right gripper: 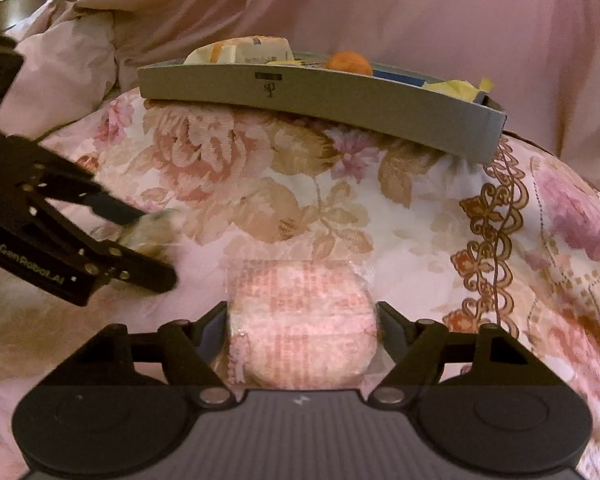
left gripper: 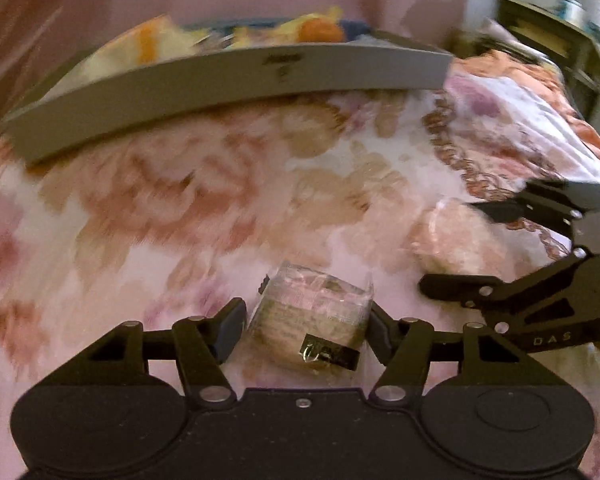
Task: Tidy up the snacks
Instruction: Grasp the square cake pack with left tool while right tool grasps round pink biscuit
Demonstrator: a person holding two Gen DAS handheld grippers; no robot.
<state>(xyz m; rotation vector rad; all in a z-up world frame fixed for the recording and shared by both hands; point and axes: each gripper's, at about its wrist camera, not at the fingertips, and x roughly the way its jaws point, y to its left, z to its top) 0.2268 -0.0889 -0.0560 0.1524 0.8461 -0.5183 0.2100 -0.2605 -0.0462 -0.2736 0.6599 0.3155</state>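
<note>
Right wrist view — pink snack packet (right gripper: 302,320) sits between the fingers (right gripper: 392,330), both touching it — clamped.

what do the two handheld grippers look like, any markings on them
Both the left gripper and right gripper are matte black, with scissor-like linkage arms, silver pivot rivets and round-lobed bodies. The left one reads "GenRobot.AI" in pale letters along its side; the right's body shows "DAS". No cables or sleeves visible.

Both point forward and down. The left hand-held gripper (left gripper: 306,330) has its two fingers half closed, pressing a packet. The right hand-held gripper (right gripper: 302,330) squeezes another one.
</note>
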